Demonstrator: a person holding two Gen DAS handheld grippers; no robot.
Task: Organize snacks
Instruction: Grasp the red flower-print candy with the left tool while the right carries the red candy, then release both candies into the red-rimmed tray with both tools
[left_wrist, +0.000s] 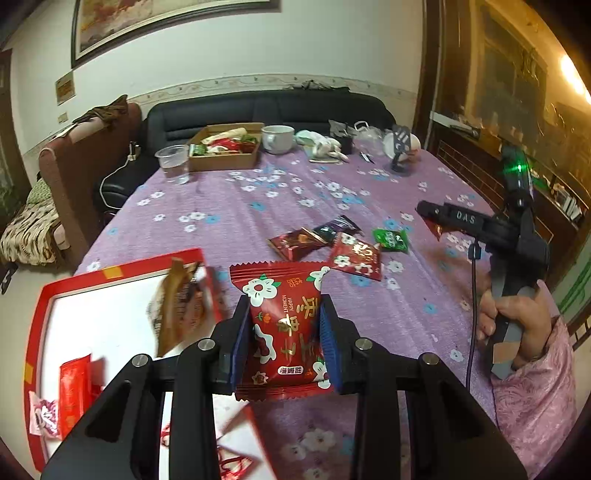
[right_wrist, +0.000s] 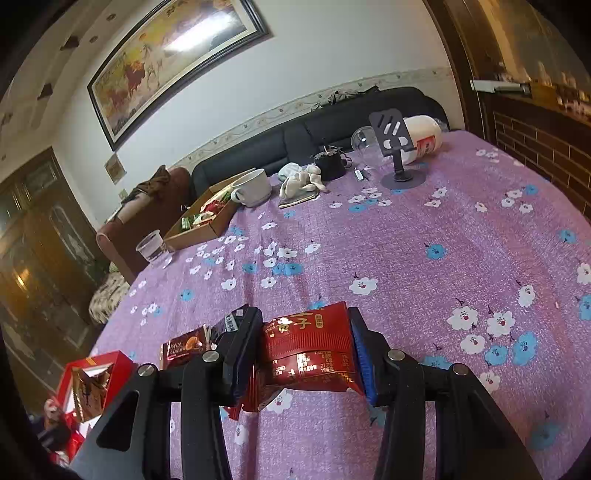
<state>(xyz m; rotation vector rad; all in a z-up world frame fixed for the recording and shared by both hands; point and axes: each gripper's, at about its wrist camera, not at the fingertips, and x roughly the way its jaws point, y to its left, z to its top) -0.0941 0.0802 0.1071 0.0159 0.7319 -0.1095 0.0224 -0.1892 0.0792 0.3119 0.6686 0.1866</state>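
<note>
My left gripper (left_wrist: 284, 314) is shut on a red snack packet with white flowers (left_wrist: 284, 295), held above the table beside a red-rimmed tray (left_wrist: 48, 291). A brown packet (left_wrist: 177, 306), a red sachet (left_wrist: 74, 391) and a pink one (left_wrist: 42, 417) lie in the tray. Several loose snacks lie mid-table: a brown-red packet (left_wrist: 295, 242), a dark one (left_wrist: 338, 225), a red flowered one (left_wrist: 356, 256) and a green one (left_wrist: 391, 240). My right gripper (right_wrist: 303, 317) is shut on another red packet (right_wrist: 310, 343); the left wrist view shows this gripper (left_wrist: 432, 218) at the right, in a person's hand (left_wrist: 517, 325).
The purple flowered tablecloth (right_wrist: 406, 240) covers the table. At its far end stand a cardboard box of snacks (left_wrist: 221, 162), a plastic cup (left_wrist: 173, 162), a white mug (left_wrist: 277, 138) and a phone stand (right_wrist: 399, 162). A dark sofa (left_wrist: 266, 107) is behind.
</note>
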